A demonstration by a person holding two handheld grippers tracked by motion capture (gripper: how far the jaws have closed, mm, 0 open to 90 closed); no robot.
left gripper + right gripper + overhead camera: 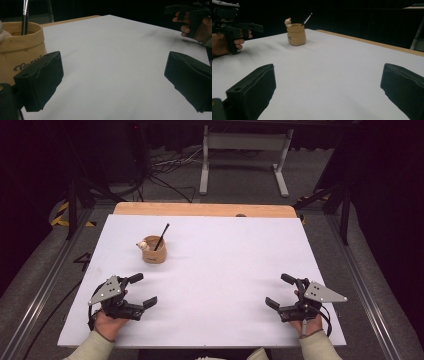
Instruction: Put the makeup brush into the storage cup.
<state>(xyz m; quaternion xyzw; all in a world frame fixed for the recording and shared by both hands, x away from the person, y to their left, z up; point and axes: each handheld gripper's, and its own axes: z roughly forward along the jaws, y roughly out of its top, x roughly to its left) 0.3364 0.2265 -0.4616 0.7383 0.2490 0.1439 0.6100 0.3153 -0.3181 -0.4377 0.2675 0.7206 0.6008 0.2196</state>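
A tan sack-shaped pot [154, 252] stands on the white table sheet [215, 255], left of centre. A black brush [161, 236] leans in it and a small bear figure [143, 245] sits on its rim. The pot [17, 50] looms close at the left of the left gripper view, and stands farther off in the right gripper view [296, 34]. My left gripper [142, 290] rests open near the front left, just short of the pot. My right gripper [280, 291] rests open at the front right. Nothing lies between either pair of jaws.
A wooden board edge [200, 209] runs along the table's far side. Beyond it stand a white metal frame [240, 155] and cables on the floor. Metal rails [45, 285] flank the table.
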